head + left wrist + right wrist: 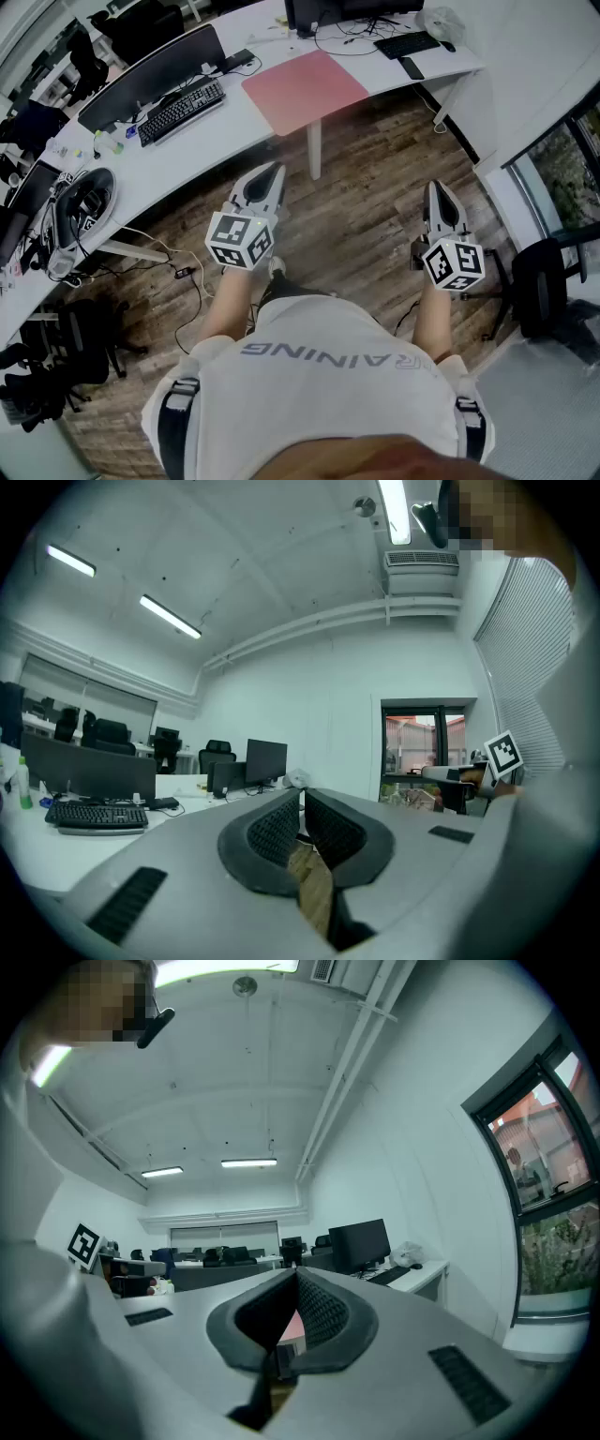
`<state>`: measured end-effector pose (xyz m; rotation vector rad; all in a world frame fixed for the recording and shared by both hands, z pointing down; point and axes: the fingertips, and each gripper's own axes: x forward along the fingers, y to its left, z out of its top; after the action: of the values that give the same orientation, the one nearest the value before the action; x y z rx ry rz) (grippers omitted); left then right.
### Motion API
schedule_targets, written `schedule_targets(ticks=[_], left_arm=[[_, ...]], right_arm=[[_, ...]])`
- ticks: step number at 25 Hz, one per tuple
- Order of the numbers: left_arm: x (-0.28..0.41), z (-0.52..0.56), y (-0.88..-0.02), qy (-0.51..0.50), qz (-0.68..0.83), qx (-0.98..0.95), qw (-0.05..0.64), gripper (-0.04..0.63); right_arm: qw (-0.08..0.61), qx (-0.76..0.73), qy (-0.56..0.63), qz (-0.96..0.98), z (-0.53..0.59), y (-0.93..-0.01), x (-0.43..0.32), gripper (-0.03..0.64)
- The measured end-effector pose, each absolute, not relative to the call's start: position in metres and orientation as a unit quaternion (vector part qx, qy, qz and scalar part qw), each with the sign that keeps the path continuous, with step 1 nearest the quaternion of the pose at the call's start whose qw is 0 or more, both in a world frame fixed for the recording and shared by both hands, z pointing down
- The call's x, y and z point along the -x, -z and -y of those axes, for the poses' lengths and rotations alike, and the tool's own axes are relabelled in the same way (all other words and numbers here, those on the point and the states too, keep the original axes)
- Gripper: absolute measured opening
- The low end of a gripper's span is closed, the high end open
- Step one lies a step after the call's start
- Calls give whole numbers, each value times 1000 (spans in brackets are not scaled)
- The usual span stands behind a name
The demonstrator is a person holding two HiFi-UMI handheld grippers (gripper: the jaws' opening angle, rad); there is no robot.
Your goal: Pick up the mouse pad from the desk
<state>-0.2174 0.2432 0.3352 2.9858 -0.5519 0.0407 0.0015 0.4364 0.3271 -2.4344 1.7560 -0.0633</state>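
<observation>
The pink mouse pad (305, 89) lies flat on the white desk (234, 131), near its front edge. My left gripper (272, 170) and right gripper (437, 187) are held level over the wooden floor, short of the desk and apart from the pad. Both are shut with nothing between the jaws. In the left gripper view the left gripper (302, 799) has its ribbed pads meeting at the tips. In the right gripper view, a sliver of the mouse pad (292, 1328) shows through the gap behind the right gripper's (294, 1277) closed tips.
A black keyboard (183, 110) and a monitor (150, 75) sit left of the pad. A second keyboard (406, 43) is at the back right. A white desk leg (316, 150) stands below the pad. A black chair (539, 286) is at the right.
</observation>
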Motion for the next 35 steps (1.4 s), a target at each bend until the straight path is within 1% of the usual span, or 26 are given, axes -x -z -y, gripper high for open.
schedule_targets(ticks=[13, 24, 28, 31, 35], left_arm=[[234, -238, -336, -7, 188, -980, 67, 43], [234, -243, -337, -8, 185, -980, 73, 43], [232, -246, -340, -10, 183, -980, 78, 43], [231, -244, -350, -20, 181, -979, 87, 43], [228, -229, -355, -21, 184, -978, 99, 43]], right_arm=[[68, 803, 13, -592, -426, -323, 14, 18], [114, 795, 32, -594, -435, -329, 10, 18], [119, 781, 12, -613, -437, -328, 16, 18], [109, 776, -1, -622, -431, -329, 21, 18], [93, 780, 12, -618, -411, -337, 16, 18]])
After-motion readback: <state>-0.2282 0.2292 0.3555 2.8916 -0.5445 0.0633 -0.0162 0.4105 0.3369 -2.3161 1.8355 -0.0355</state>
